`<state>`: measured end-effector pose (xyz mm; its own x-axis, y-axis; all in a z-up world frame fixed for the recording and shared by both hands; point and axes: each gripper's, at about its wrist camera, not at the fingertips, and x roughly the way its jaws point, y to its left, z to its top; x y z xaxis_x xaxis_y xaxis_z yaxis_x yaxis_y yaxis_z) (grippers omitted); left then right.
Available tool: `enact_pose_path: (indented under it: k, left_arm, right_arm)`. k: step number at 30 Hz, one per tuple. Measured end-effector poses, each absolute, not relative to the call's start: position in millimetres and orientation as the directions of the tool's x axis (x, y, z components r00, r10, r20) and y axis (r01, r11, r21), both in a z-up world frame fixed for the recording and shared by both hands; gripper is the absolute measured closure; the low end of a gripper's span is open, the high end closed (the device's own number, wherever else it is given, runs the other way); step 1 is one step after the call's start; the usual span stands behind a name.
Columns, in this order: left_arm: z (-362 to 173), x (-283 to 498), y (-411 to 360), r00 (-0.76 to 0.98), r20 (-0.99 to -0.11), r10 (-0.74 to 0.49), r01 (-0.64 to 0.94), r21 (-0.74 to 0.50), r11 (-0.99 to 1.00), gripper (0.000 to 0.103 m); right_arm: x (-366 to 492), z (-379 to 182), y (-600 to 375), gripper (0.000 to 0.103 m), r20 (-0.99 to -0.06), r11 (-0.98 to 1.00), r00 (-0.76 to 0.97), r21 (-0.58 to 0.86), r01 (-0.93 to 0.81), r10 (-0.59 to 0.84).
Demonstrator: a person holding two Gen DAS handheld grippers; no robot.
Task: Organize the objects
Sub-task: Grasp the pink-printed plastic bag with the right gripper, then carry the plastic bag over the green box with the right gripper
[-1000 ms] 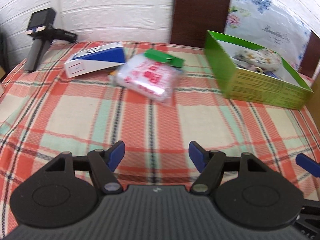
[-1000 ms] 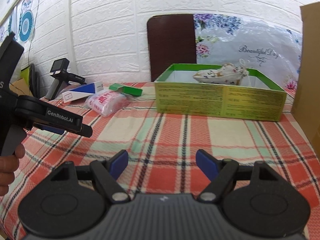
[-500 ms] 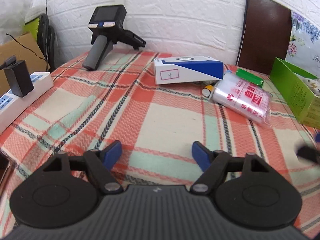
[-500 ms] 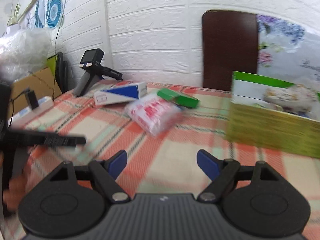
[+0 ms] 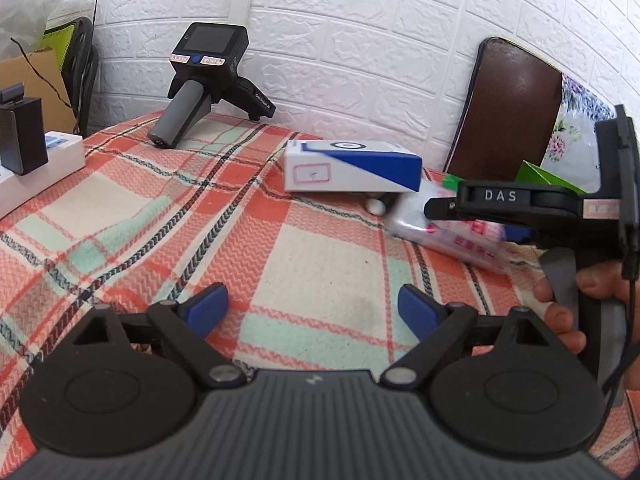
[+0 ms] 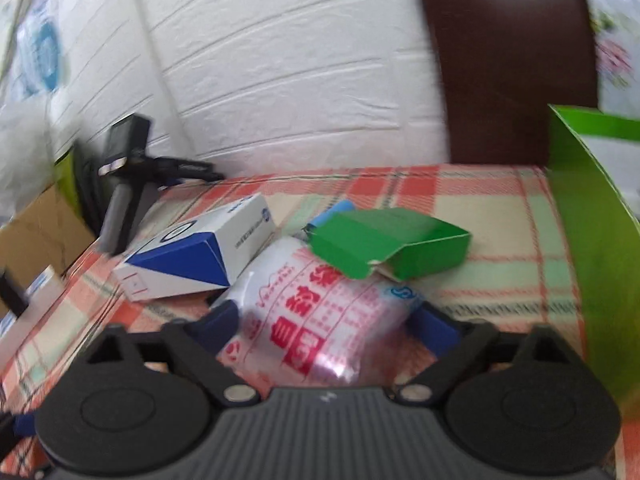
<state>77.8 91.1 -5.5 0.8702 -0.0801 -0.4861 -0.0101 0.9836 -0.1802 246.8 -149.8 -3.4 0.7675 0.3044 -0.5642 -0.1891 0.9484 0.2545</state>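
In the right wrist view my right gripper (image 6: 328, 324) is open, its blue fingers on either side of a clear plastic packet with red print (image 6: 320, 320). A small green carton (image 6: 392, 240) lies partly on the packet's far end. A white and blue box (image 6: 196, 252) lies left of it. The big green box (image 6: 588, 216) stands at the right. In the left wrist view my left gripper (image 5: 312, 312) is open and empty over the plaid cloth. The white and blue box (image 5: 352, 166) and the packet (image 5: 452, 236) lie ahead, with the right gripper's body (image 5: 560, 204) over the packet.
A black handheld device (image 5: 200, 80) lies on the table's far left by the white brick wall. A white power strip with a black adapter (image 5: 24, 160) sits at the left edge. A brown chair back (image 5: 508, 116) stands behind the table. A small cylindrical thing (image 5: 376, 204) lies by the box.
The right gripper has moved forward and down, so the red-print packet now lies between its open fingers. The left gripper has turned a little left; the right gripper has entered its view.
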Motion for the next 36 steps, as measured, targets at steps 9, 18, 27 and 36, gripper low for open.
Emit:
enact_pose_path:
  k: [9, 18, 27, 36]
  left_arm:
    - [-6, 79, 90, 0.869, -0.488, -0.084, -0.009, -0.185, 0.983, 0.008]
    - [-6, 81, 85, 0.857, -0.510, -0.070, -0.002, -0.139, 0.990, 0.006]
    - [12, 75, 44, 0.799, -0.567, -0.200, 0.123, -0.171, 0.978, 0.009]
    - [34, 60, -89, 0.614, -0.579, -0.537, 0.522, -0.214, 0.826, 0.013]
  right_arm:
    - [196, 3, -170, 0.061, -0.541, 0.936, 0.772, 0.283, -0.207, 0.334]
    - [110, 11, -211, 0.066, -0.561, 0.915, 0.745, 0.366, -0.169, 0.362]
    - [-11, 17, -297, 0.055, -0.562, 0.975, 0.821, 0.218, 0.034, 0.097]
    - [-49, 9, -320, 0.038, -0.531, 0.974, 0.843, 0.223, 0.043, 0.085]
